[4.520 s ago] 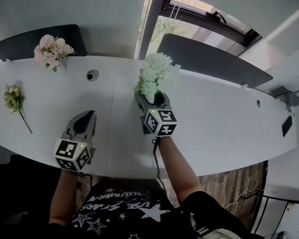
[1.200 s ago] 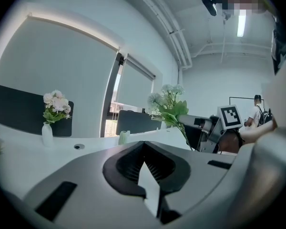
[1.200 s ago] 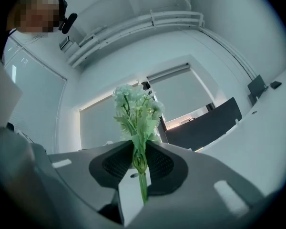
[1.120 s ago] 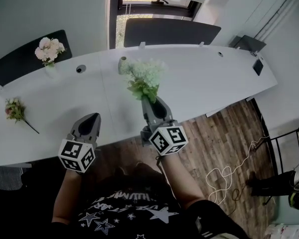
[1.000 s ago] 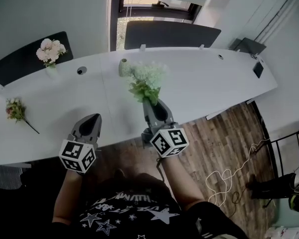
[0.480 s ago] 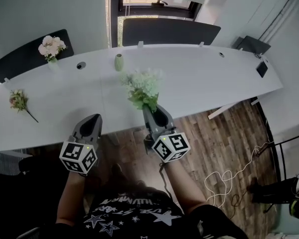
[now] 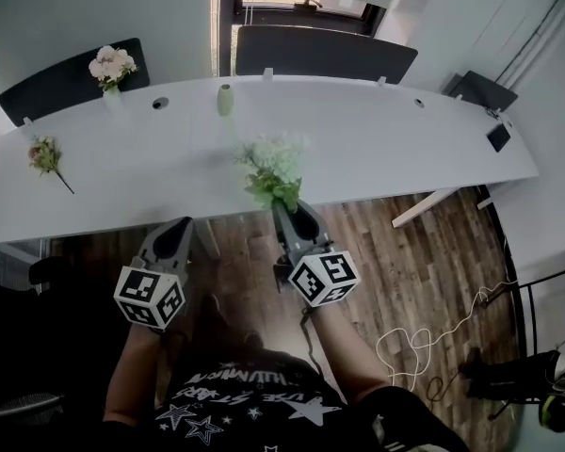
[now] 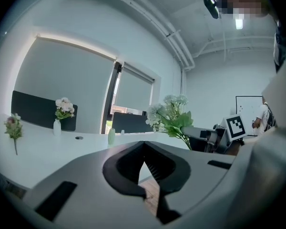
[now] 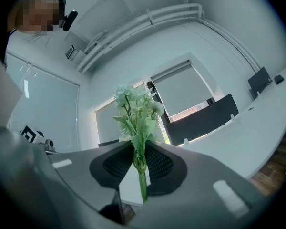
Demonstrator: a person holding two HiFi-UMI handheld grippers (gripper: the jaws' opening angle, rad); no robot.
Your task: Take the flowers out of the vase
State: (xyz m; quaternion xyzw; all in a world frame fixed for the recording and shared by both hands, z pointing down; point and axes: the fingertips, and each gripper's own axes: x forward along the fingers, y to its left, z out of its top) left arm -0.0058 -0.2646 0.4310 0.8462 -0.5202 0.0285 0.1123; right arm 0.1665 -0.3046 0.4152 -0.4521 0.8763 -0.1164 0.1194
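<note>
While my right gripper was clamped on the white flowers, both jaws pressed the thin green stem from either side and the blooms stood up above them. My left gripper had its jaws together with nothing between them. I held both grippers off the near edge of the table, over the wooden floor, with the bunch lifted free and touching nothing but my jaws.

The green vase stood toward the table's far edge, well apart from the bunch, with nothing showing in it. So I judged that 1 bunch was fully out.

At the table's far left corner the pink flowers sat upright in a second vase. A loose sprig lay flat at the table's left end.

What was left, as I judged it, was 2 steps: lay the white bunch down on the table, then pull the pink bunch, if the task covered it.
</note>
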